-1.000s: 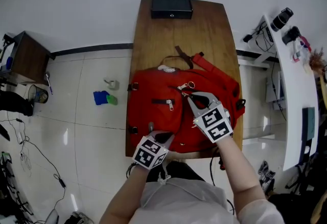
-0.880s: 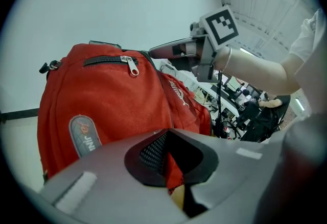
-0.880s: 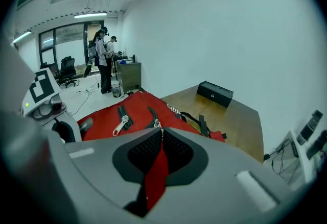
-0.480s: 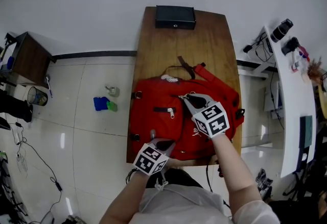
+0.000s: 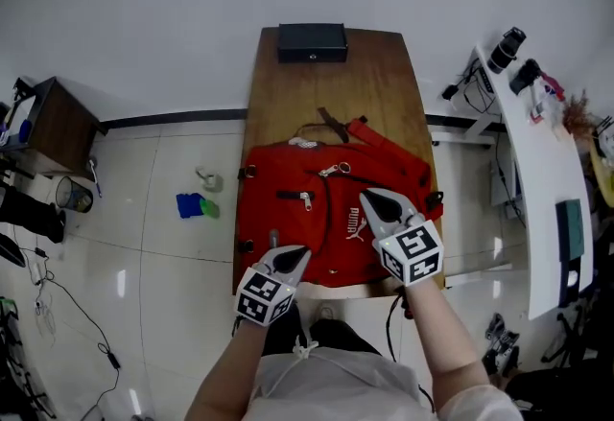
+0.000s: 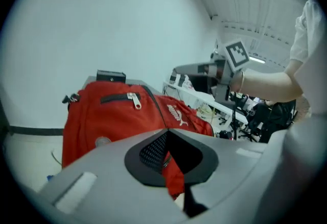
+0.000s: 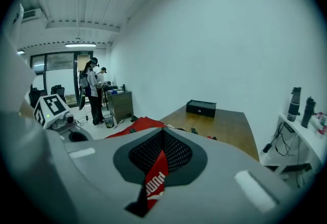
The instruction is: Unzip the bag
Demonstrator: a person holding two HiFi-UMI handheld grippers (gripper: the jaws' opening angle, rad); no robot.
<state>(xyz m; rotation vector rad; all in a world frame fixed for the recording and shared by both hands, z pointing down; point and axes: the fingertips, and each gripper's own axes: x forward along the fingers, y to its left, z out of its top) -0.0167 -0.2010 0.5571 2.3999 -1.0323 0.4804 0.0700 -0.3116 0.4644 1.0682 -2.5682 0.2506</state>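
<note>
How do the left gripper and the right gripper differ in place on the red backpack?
The left gripper is at the near edge of the red backpack; the right gripper is farther in, beside its white logo. The left gripper is by the bag's left half, the right gripper by its right half. Both are closed to a narrow slit, with red fabric showing in it.

Matt red cloth bag point(image 5: 326, 218), its zip pull point(image 6: 135, 100) of shiny metal, on a smooth brown wood surface point(image 5: 369, 83). Left gripper point(image 5: 288, 258) and right gripper point(image 5: 376, 201) are matt grey plastic with dark, mesh-textured pads point(image 7: 176, 154). Glossy pale tiles cover the floor point(image 5: 163, 237).
</note>
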